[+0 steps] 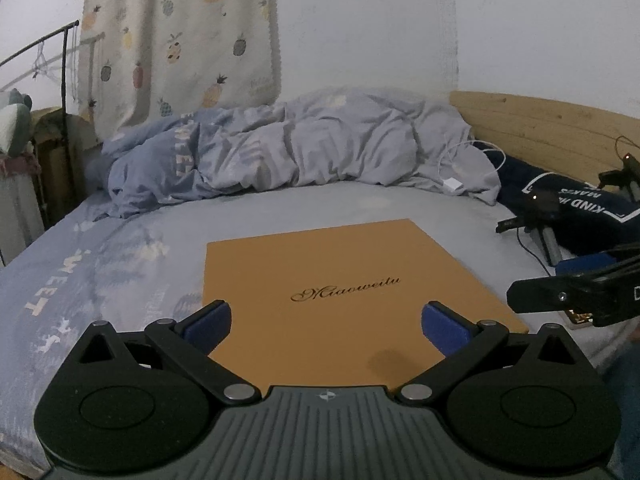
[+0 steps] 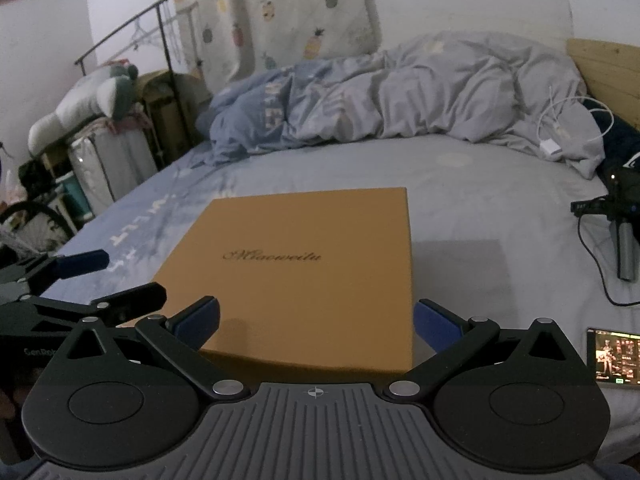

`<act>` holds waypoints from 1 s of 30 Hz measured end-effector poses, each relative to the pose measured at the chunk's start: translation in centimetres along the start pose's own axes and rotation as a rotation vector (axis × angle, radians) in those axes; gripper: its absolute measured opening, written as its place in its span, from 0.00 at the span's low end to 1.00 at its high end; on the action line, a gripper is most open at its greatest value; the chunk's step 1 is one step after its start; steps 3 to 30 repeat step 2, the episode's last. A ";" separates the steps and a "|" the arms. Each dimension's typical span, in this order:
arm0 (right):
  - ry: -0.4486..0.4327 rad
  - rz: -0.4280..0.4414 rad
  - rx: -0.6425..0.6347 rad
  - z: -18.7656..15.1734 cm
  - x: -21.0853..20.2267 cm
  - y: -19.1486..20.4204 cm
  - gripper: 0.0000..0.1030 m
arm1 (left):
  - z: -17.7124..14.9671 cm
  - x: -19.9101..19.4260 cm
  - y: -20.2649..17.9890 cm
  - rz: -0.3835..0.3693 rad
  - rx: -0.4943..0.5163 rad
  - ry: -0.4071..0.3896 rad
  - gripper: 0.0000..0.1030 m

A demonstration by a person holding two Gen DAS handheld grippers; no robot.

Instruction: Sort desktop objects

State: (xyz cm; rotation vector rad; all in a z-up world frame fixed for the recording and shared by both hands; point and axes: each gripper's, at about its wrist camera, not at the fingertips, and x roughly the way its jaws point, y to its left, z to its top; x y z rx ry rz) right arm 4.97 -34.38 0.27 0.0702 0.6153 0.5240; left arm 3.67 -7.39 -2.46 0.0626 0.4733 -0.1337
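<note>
Centrally, flat tan box, cursive script on lid.

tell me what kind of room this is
Most likely a bedroom. A flat orange cardboard box lies on a bed with a pale blue printed sheet, a crumpled grey-blue duvet is heaped behind it, and a pineapple-print curtain hangs on the wall beyond.

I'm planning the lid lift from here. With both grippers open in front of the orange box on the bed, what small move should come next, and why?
Probably ease both grippers forward to the orange box's near corners. The left gripper and right gripper are open and empty, its lid is closed, and nothing is held yet.
</note>
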 end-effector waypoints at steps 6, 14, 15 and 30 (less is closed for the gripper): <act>-0.002 0.000 0.000 0.0 0.0 0.0 1.00 | -0.1 0.1 -0.1 -0.002 0.011 0.008 1.00; -0.002 0.000 0.000 0.0 0.0 0.0 1.00 | -0.1 0.1 -0.1 -0.002 0.011 0.008 1.00; -0.002 0.000 0.000 0.0 0.0 0.0 1.00 | -0.1 0.1 -0.1 -0.002 0.011 0.008 1.00; -0.002 0.000 0.000 0.0 0.0 0.0 1.00 | -0.1 0.1 -0.1 -0.002 0.011 0.008 1.00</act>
